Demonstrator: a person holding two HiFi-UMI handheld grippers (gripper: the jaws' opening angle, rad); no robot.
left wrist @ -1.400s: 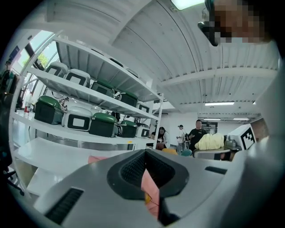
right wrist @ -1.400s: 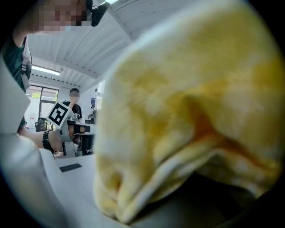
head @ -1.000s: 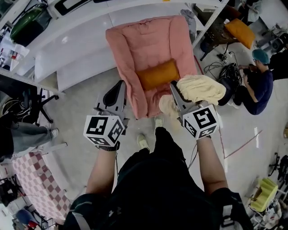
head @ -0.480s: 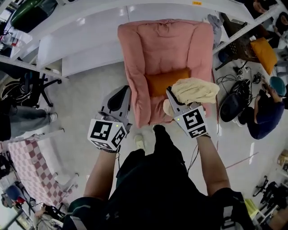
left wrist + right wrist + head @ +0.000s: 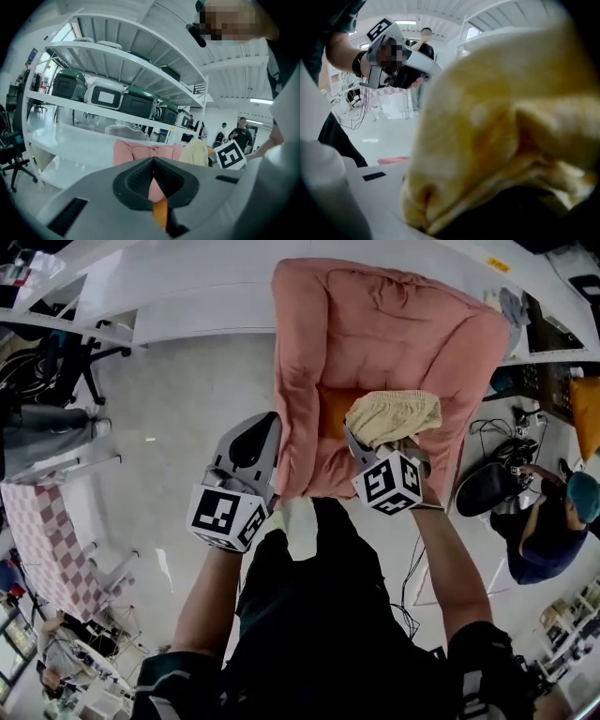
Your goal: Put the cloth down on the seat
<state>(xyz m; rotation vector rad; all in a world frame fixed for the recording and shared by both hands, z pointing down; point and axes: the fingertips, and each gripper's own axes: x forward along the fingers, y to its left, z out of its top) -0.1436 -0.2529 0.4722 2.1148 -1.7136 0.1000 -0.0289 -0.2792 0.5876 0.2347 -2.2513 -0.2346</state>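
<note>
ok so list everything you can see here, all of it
armchair: one, pink, centre, in front of the shelves
cushion: one, orange, on the seat, partly under the cloth
cloth: one, pale yellow, bunched, above the seat
shelves: one unit, white, behind the armchair
bins: several, dark with green lids or white, on an upper shelf
office chair: one, black, far left
checked sheet: one, red and white, left edge
bystander: one, blue top, sitting at right
left claw: grey, shut, empty, beside the armchair's arm
right claw: grey, shut on the cloth
</note>
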